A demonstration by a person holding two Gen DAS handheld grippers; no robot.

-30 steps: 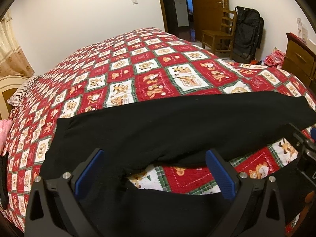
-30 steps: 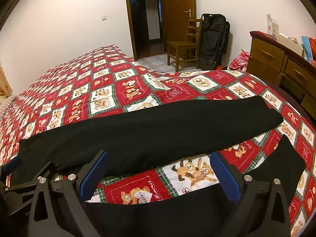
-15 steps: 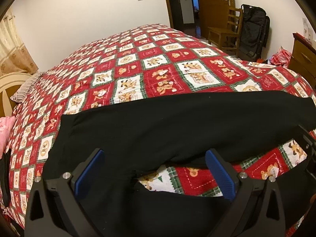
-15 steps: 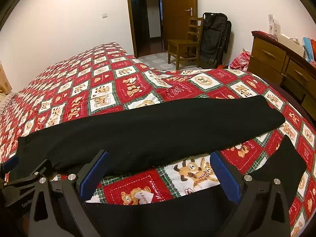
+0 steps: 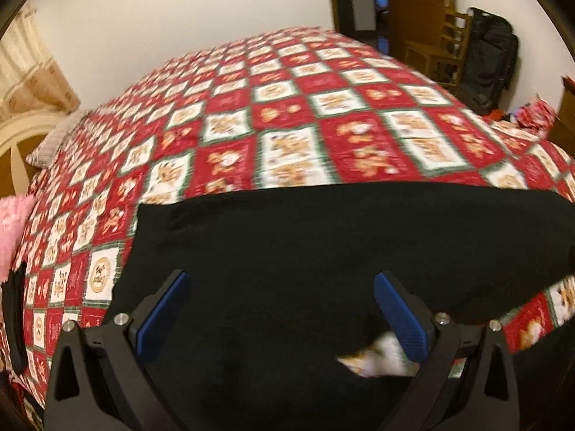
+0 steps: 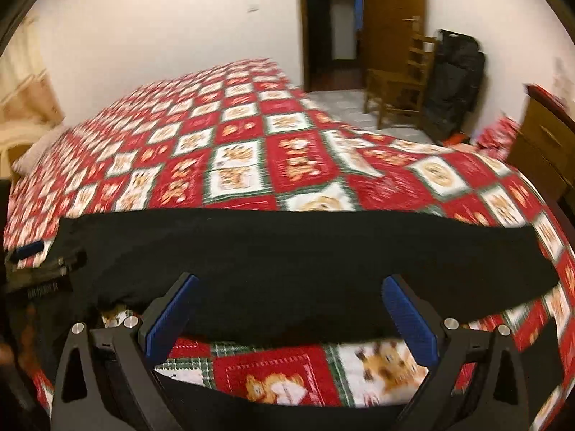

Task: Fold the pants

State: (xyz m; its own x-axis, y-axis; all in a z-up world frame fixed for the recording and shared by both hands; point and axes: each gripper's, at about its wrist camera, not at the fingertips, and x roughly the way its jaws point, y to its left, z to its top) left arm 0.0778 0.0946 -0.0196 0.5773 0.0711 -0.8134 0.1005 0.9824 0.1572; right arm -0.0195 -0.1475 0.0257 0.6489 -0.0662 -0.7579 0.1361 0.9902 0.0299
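Black pants (image 5: 323,251) lie spread on a red and white patchwork bedspread (image 5: 287,125), waist at the left, legs running right. My left gripper (image 5: 280,309) is open and empty, hovering over the seat and crotch area. In the right wrist view the far leg (image 6: 305,251) stretches across the bed, and the near leg's edge (image 6: 287,409) lies below the fingers. My right gripper (image 6: 291,316) is open and empty over the gap between the legs. The left gripper (image 6: 39,262) shows at the left edge of the right wrist view.
A wooden chair (image 6: 395,86) and a black bag (image 6: 452,86) stand by the open door beyond the bed. A wooden dresser (image 6: 546,143) is at the right. A pink item (image 5: 10,222) lies at the bed's left edge, near a pillow (image 5: 54,140).
Both grippers have moved forward and to the left over the pants. The frames are now motion-blurred. Both stay open.
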